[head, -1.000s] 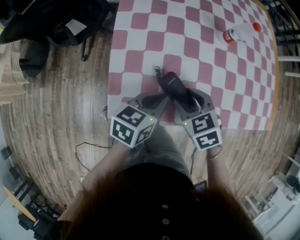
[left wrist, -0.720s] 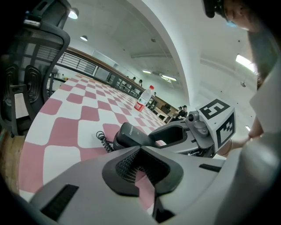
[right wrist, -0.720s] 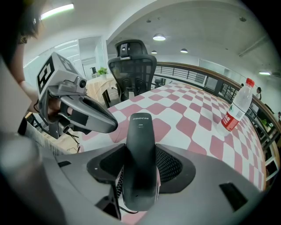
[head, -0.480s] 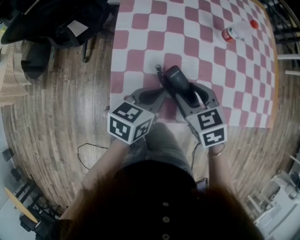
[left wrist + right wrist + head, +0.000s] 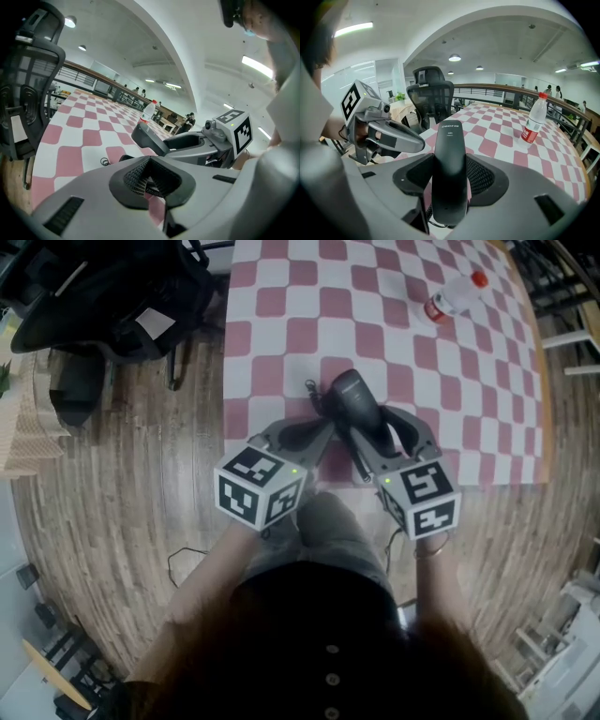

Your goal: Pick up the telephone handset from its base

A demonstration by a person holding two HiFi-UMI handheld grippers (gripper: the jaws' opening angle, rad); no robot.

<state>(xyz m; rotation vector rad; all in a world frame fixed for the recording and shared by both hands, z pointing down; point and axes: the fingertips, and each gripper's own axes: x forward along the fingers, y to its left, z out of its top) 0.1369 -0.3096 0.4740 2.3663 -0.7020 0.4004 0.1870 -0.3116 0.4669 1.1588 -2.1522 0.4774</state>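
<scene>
Over checkered cloth (image 5: 375, 296), right gripper (image 5: 450, 180) clamps handset (image 5: 354, 399) (black).

I saw a pale wooden plank floor (image 5: 141, 502), a black mesh office chair (image 5: 432, 96) and a white curved ceiling (image 5: 497, 28) with round lamps (image 5: 454, 57).

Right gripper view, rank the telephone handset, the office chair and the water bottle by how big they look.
1. telephone handset, though nearness to the camera inflates it.
2. office chair, shrunk by distance, not far behind the handset.
3. water bottle, clearly smallest.
</scene>
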